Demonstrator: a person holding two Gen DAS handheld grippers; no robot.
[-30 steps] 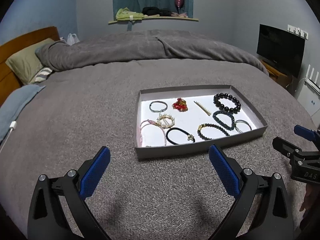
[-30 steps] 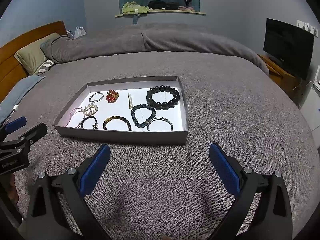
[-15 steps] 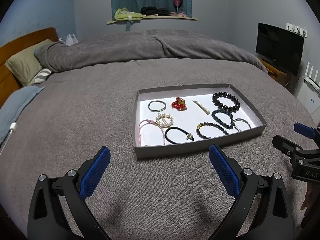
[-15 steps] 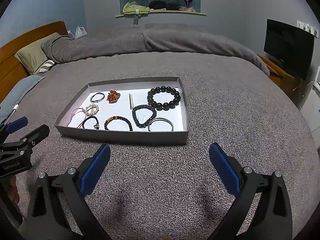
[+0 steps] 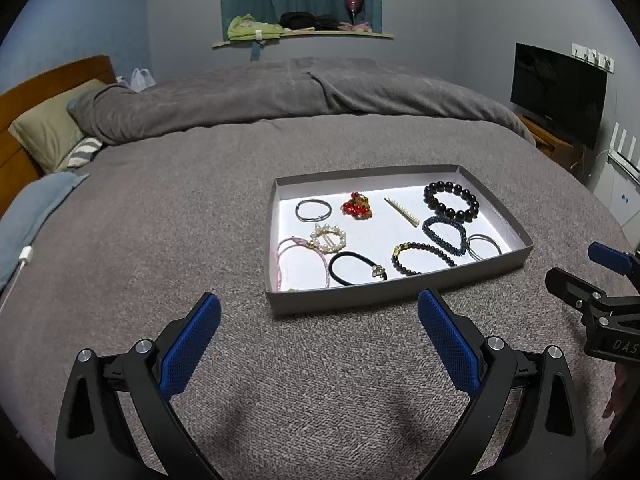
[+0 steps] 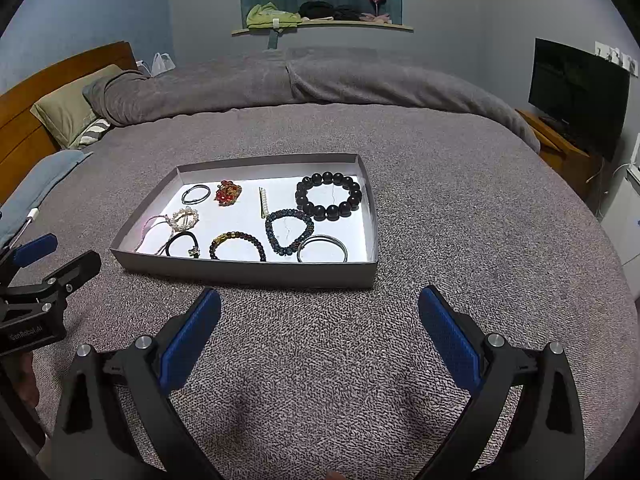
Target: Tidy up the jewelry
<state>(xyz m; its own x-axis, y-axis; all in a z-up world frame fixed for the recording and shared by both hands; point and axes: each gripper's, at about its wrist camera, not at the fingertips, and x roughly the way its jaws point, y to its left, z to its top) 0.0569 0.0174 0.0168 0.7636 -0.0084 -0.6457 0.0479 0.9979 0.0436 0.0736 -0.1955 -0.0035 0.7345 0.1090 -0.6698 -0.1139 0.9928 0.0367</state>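
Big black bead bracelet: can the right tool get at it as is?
Probably yes. The black bead bracelet lies alone by the tray's right wall; the right tool is open, nothing between them but that low rim.

pink cord bracelet: near end hidden behind tray wall | television: screen content indiscernible

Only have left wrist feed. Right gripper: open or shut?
Observer: Open. Right gripper pads are spread wide with nothing between them, over bare blanket short of the tray.
Operator: Which piece is nearest to it?
Observer: The silver bangle, lying just inside the tray's near wall toward the right corner.
Operator: Left gripper from outside?
Observer: Left gripper is at the left edge of the right wrist view, jaws open, beside the tray's near-left corner and not touching it.
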